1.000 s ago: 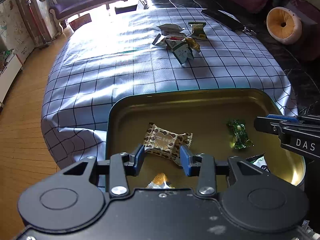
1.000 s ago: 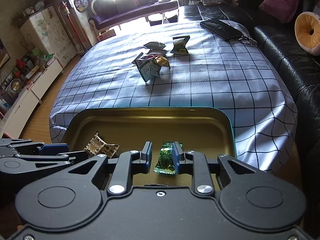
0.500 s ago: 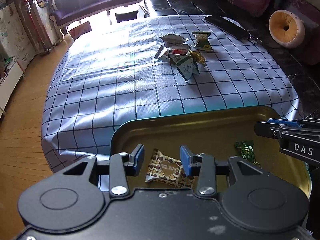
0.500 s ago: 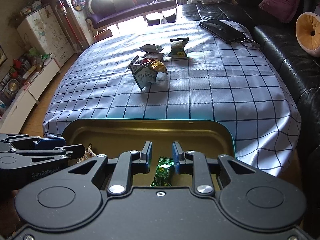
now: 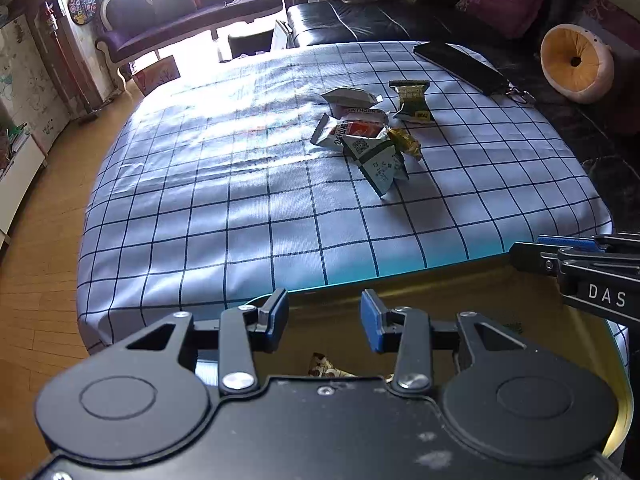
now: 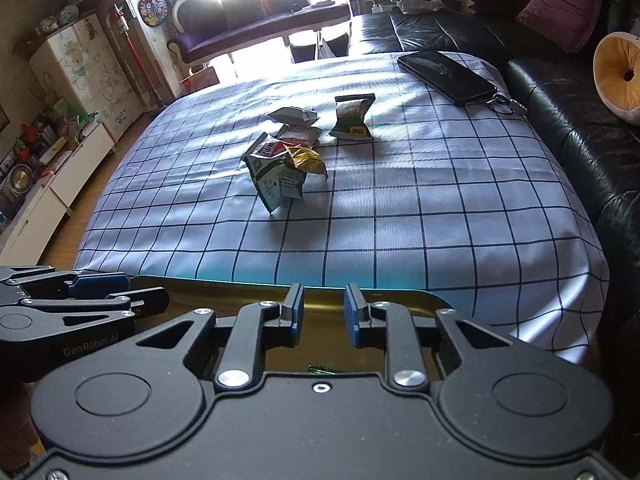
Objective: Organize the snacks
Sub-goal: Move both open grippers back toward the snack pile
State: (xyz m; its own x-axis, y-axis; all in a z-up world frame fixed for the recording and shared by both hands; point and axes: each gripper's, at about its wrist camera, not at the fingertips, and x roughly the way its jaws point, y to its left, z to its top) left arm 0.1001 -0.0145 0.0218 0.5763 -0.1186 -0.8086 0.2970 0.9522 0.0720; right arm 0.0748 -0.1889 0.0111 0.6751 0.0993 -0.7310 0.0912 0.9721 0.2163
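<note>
A gold metal tin [image 5: 460,280] [image 6: 224,296] sits at the near edge of the checked tablecloth. A brown heart-print snack [image 5: 326,368] and a green candy [image 6: 322,369] lie in it, mostly hidden by the grippers. My left gripper [image 5: 324,320] is open and empty over the tin; it also shows at the left of the right wrist view [image 6: 132,296]. My right gripper [image 6: 322,314] is open and empty over the tin's far rim. A pile of snack packets [image 5: 368,144] [image 6: 284,164] lies mid-table, with a green packet [image 5: 412,100] [image 6: 352,118] beside it.
A black phone with keys [image 6: 448,74] lies at the table's far right corner. A black leather sofa [image 6: 580,128] runs along the right with a round cushion [image 5: 576,64]. A purple bench [image 6: 260,28] stands by the window. Wooden floor lies to the left.
Both grippers have drawn back and tilted up, so the tin and the snacks in it have slid down out of view. Both stay open and empty.
</note>
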